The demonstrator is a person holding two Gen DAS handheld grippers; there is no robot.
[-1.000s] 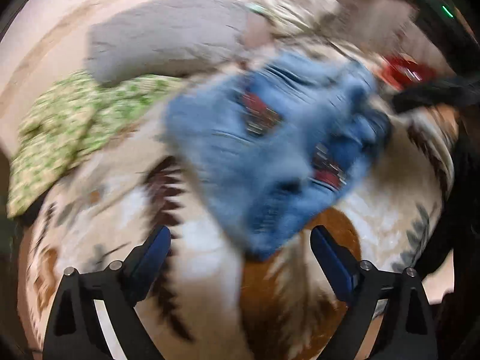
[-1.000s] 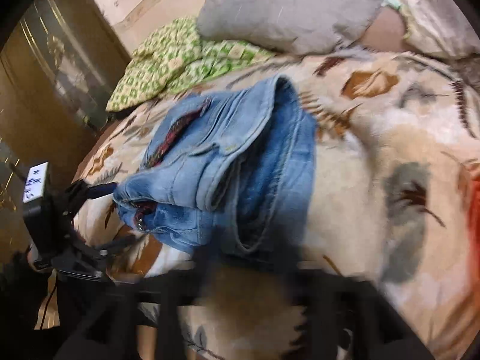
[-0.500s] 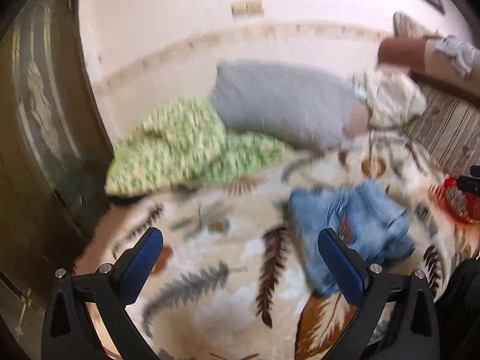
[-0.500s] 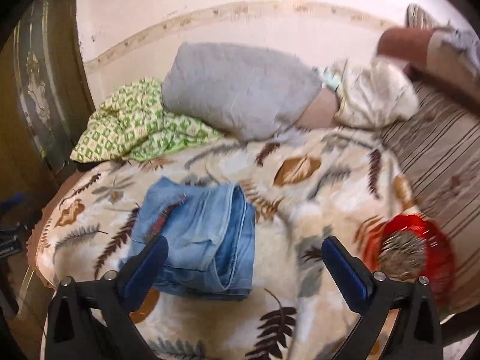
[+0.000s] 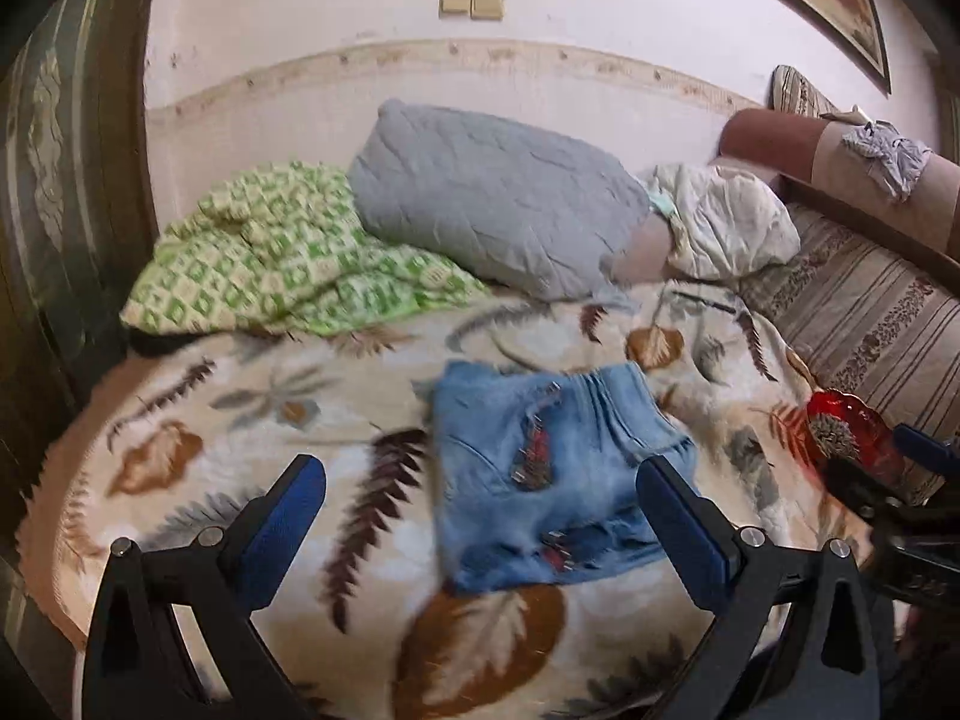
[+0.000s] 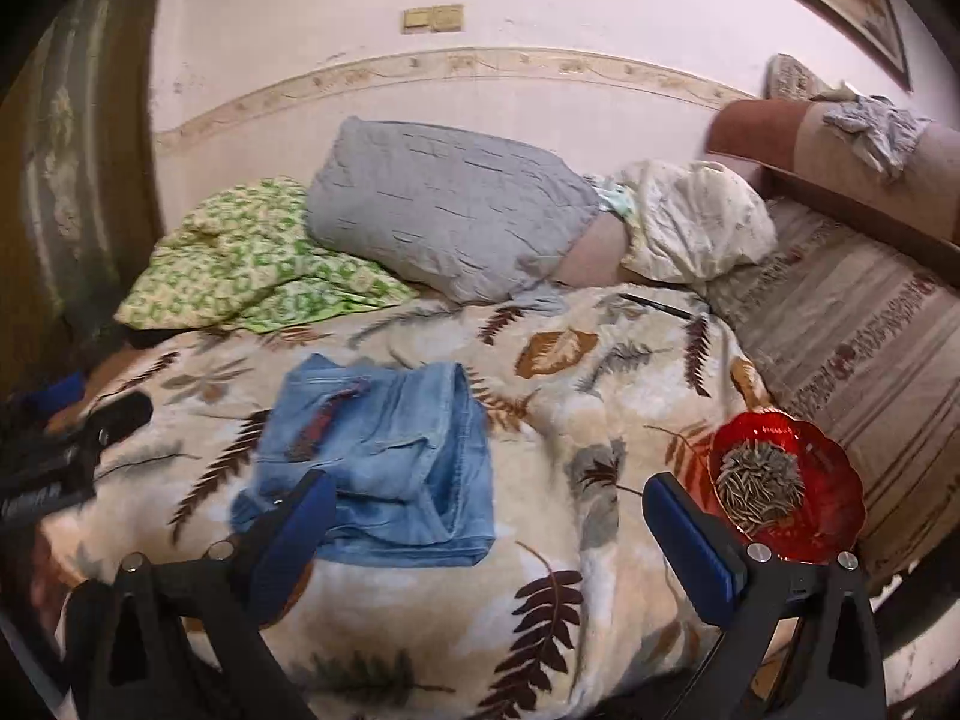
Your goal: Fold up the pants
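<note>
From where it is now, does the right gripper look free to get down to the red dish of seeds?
Probably yes. The right gripper is open and empty above the blanket, and the red dish sits just beside its right-hand finger with nothing between. The folded jeans lie off to the other side.

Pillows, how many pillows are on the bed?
2. The grey pillow leans by the wall, partly on the green patterned blanket. The cream pillow lies right beside it, toward the sofa. More might hide behind them.
</note>
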